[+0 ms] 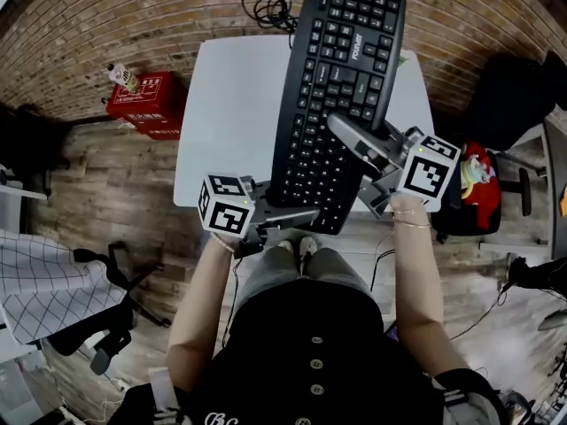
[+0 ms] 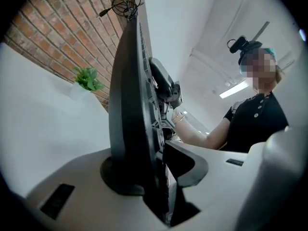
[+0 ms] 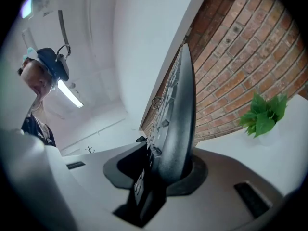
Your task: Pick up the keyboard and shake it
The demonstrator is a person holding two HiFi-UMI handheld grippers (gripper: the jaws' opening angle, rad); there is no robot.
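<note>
A black keyboard [image 1: 337, 87] is held up in the air above the white table [image 1: 226, 104], tilted with its keys toward the head camera. My left gripper [image 1: 297, 218] is shut on the keyboard's near end. My right gripper [image 1: 350, 140] is shut on its right long edge. In the left gripper view the keyboard [image 2: 132, 109] stands edge-on between the grey jaws, with my right gripper [image 2: 166, 83] beyond it. The right gripper view shows the keyboard [image 3: 175, 114] edge-on, clamped between that gripper's jaws. Its cable [image 1: 270, 7] hangs in a coil off the far end.
A small green plant [image 3: 264, 114] stands on the table by the brick wall [image 1: 133, 16]. A red box [image 1: 146, 104] lies on the floor to the left, a black office chair [image 1: 97, 317] nearer left, and a dark chair with a red bag [image 1: 474, 180] to the right.
</note>
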